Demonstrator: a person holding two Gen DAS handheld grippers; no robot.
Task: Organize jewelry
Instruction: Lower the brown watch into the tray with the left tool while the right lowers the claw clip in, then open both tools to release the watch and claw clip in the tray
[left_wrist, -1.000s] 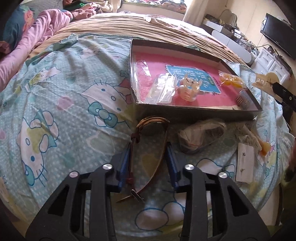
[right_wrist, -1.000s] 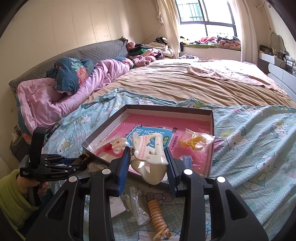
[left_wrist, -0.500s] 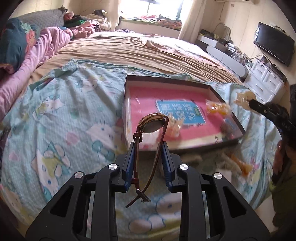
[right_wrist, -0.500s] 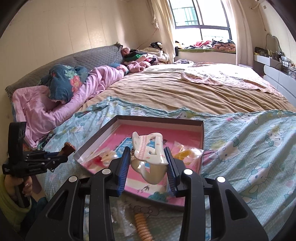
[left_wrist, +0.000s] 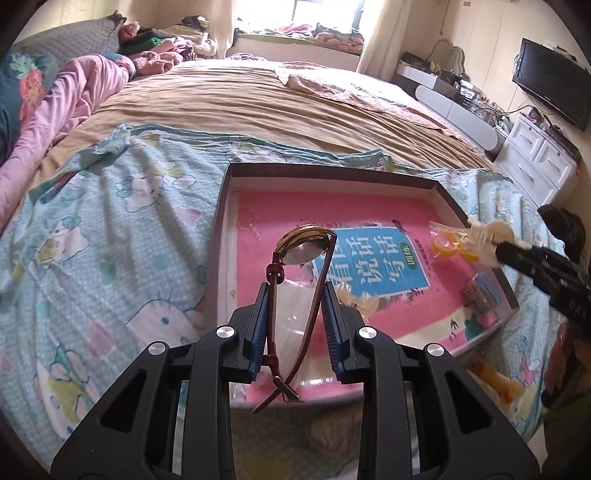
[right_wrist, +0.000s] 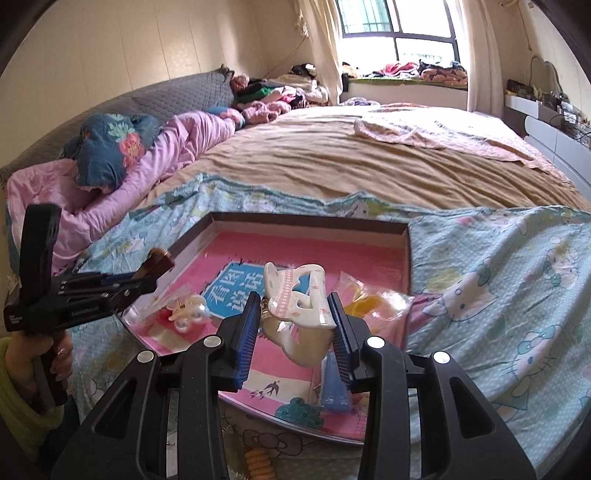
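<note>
My left gripper (left_wrist: 294, 291) is shut on a gold-faced wristwatch (left_wrist: 304, 249) with a brown strap and holds it above the near left part of the pink-lined tray (left_wrist: 332, 173). My right gripper (right_wrist: 295, 306) is shut on a cream and pink hair claw clip (right_wrist: 295, 299) and holds it above the tray's (right_wrist: 310, 218) near side. The left gripper (right_wrist: 144, 282) with the watch also shows at the left of the right wrist view. The right gripper (left_wrist: 502, 243) with the clip shows at the right of the left wrist view.
In the tray lie a pearl hair clip (right_wrist: 186, 314), an orange item in a clear bag (right_wrist: 369, 306), a blue item (right_wrist: 334, 384) and clear bags. An orange spiral hair tie (right_wrist: 258, 461) lies on the Hello Kitty sheet (left_wrist: 92, 240) before the tray. Pillows and quilts lie left.
My left gripper closed on the watch, lifted it off the sheet and carried it over the tray. My right gripper moved forward over the tray with the claw clip.
</note>
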